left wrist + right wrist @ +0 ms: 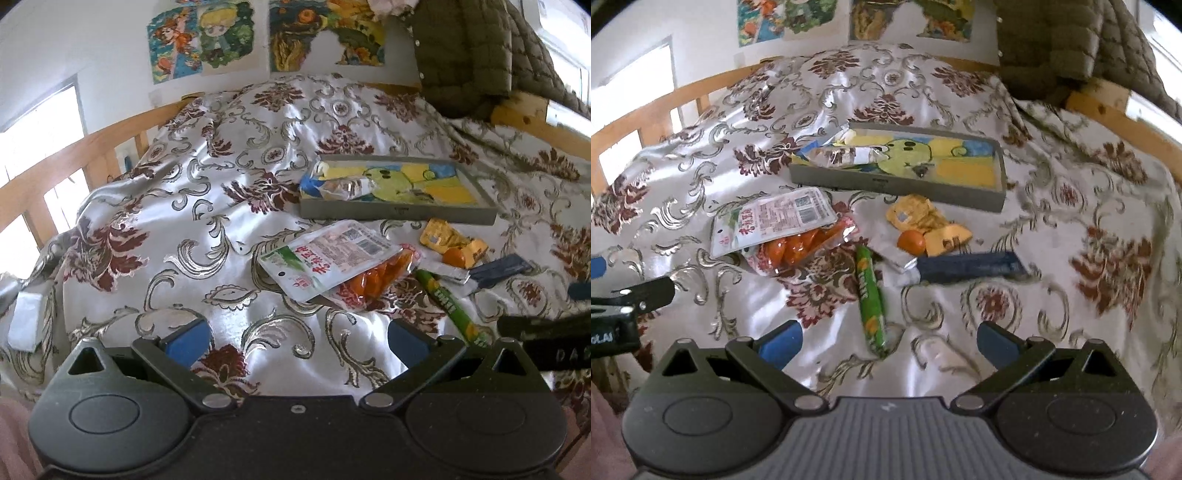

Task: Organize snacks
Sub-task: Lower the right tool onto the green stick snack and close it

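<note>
The left gripper hung over the glossy white satin bedspread with maroon and silver scrollwork, its blue-padded fingers spread wide with nothing between them. The snacks lay ahead of it and off to its right: a flat white plastic pouch with red lettering and a green corner rested on top of a clear packet of orange sausage-like pieces. Beside these lay a long green tube-shaped wrapper, a crinkled yellow foil packet, a small round orange sweet and a dark blue bar with a silver foil end.

The right gripper also stood wide open and empty. The green tube pointed straight toward the gap between its fingers, the near end lying just ahead of them, closer to the left pad. The blue bar lay further off, crosswise, with the orange sweet and yellow packet just beyond it.

Past the loose snacks sat a shallow grey rectangular tray with a painted yellow, green and blue bottom, matte and straight-edged. One crumpled clear-and-silver wrapper lay inside its left part. A quilted olive jacket hung over the wooden bed rail.
</note>
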Demonstrator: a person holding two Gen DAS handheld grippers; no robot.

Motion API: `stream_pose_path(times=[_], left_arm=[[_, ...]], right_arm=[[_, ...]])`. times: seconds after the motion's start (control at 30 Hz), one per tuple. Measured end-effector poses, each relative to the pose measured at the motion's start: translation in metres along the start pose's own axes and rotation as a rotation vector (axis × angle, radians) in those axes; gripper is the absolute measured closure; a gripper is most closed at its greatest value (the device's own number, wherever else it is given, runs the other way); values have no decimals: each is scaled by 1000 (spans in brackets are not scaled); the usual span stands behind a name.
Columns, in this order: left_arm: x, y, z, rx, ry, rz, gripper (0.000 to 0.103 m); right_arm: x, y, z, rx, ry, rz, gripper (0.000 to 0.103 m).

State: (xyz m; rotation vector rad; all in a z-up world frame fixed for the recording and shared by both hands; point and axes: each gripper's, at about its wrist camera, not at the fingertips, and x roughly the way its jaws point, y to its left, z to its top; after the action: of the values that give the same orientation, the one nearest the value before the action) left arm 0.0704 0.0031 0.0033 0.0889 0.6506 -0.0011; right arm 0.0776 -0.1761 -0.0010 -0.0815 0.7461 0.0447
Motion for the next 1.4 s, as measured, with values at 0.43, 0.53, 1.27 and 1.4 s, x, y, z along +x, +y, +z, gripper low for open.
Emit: stream_pose_path(times=[0.43,0.53,1.27,1.4], left_arm=[[50,-1,39,197,41,19,1],[65,-4,45,268,56,30,1],[122,-46,21,677,-33,126,13],[129,-42,19,699,-4,126,26]], right_arm=[[40,-1,19,-114,30,74,0],[49,0,19,-130,38,76,0],[92,14,7,-164,76,73,29],[97,13,7,-144,101,107,44]])
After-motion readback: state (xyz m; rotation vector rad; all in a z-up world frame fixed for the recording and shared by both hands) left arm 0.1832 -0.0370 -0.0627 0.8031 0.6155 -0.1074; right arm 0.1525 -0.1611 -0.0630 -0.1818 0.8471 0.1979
